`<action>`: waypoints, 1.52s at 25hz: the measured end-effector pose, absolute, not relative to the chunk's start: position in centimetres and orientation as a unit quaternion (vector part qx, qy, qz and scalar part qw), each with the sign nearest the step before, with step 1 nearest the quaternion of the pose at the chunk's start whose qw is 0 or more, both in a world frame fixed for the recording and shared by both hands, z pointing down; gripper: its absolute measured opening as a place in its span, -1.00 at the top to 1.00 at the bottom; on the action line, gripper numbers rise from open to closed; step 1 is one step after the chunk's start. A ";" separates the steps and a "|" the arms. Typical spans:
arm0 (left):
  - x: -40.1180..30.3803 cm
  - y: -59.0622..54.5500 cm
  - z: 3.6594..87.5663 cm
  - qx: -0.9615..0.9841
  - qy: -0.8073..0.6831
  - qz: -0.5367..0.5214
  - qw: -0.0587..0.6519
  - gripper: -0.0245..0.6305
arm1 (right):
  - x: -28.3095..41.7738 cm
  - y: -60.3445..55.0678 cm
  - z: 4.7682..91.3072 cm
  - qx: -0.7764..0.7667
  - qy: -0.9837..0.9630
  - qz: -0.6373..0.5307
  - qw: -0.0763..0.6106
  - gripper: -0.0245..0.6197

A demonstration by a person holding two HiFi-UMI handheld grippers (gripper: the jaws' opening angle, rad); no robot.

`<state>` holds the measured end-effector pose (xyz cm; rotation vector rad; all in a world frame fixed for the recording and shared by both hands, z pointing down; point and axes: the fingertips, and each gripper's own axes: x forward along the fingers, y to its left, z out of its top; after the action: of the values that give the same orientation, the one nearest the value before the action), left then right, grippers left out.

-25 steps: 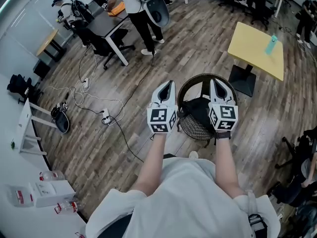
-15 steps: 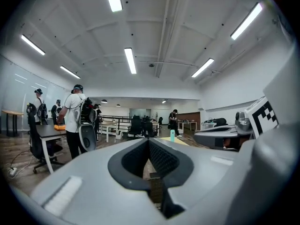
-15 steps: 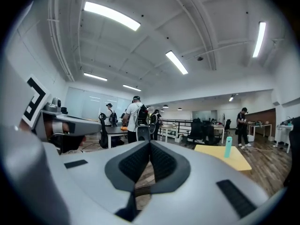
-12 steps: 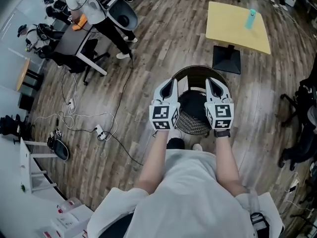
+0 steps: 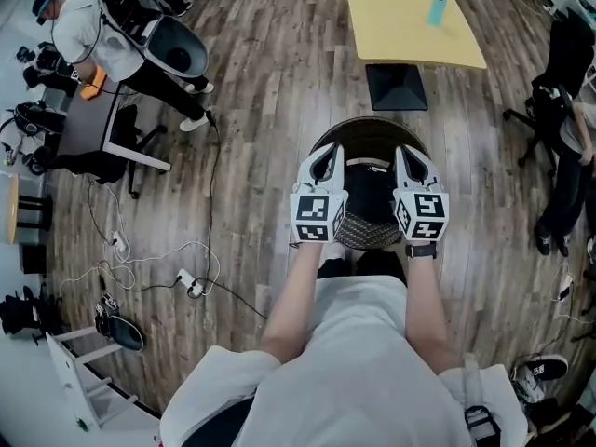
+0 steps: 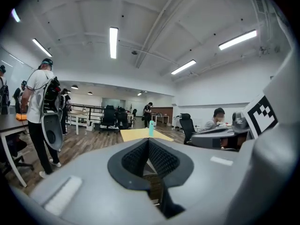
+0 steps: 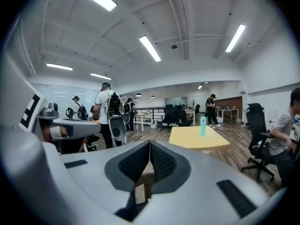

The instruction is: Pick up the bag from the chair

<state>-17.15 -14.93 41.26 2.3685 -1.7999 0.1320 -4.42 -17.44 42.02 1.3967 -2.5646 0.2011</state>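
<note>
Bag (image 5: pixel 371 192): black, lying on the seat of a round chair (image 5: pixel 365 125).
Open wood floor (image 5: pixel 261 110) on both sides of the chair; beyond its far rim a yellow counter (image 5: pixel 400 26) carries a teal bottle (image 5: pixel 438 6). The left hand-held gripper (image 5: pixel 327 155) and right hand-held gripper (image 5: pixel 409 155) flank the bag, each with jaws closed together and holding nothing.

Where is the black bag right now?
In the head view, the black bag lies on the round chair, seen between the left gripper and the right gripper, below the yellow table.
</note>
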 end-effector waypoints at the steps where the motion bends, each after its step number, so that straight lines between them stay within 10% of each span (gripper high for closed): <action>1: -17.1 -15.0 42.4 0.797 -0.595 0.049 0.093 0.90 | -4.4 -17.1 43.1 0.480 -0.866 0.078 0.118 0.90; 33: -14.0 -17.9 79.5 0.768 -0.475 0.262 0.340 0.51 | 2.7 -16.5 80.6 0.445 -0.759 0.329 0.343 0.89; 38: -14.5 -18.5 84.9 0.754 -0.465 0.283 0.368 0.47 | 3.7 -16.2 85.8 0.427 -0.747 0.343 0.378 0.48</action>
<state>-14.45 -18.47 84.88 1.9357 -1.1952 0.7273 3.70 -16.25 85.84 1.0904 -1.9083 0.8776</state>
